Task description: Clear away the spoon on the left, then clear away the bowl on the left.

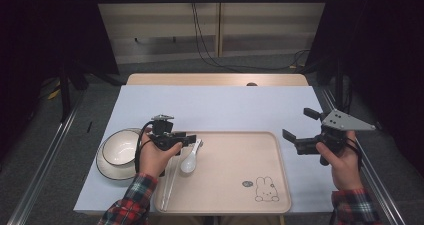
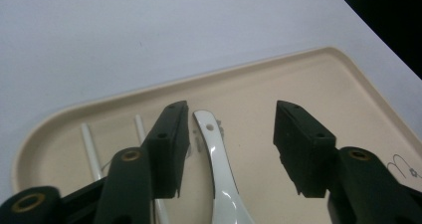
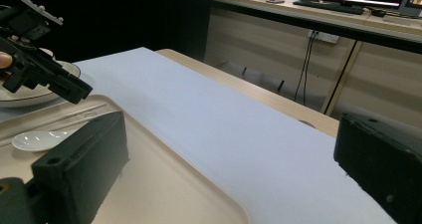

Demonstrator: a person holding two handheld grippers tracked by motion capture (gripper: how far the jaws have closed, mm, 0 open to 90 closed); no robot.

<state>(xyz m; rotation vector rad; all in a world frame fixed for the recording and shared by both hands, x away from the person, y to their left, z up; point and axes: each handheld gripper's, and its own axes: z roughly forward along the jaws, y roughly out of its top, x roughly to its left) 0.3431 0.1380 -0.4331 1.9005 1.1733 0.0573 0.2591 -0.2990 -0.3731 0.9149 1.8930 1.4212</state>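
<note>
Left gripper (image 1: 192, 139): jaws parted astride white soup spoon (image 1: 190, 157), unclamped, near beige tray's (image 1: 230, 185) left edge. Right gripper (image 1: 299, 129): wide, empty, past table's (image 1: 215, 105) right edge. Dark curtains (image 1: 45, 30) surround.

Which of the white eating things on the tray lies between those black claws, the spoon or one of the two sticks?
The white spoon: its handle lies in the gap between the left gripper's open jaws. The two chopsticks lie off to one side, outside that gap, on the tray.

White spoon (image 2: 221, 176) between parted hand-held gripper (image 2: 231, 149) jaws, on tray (image 2: 318, 79)
</note>
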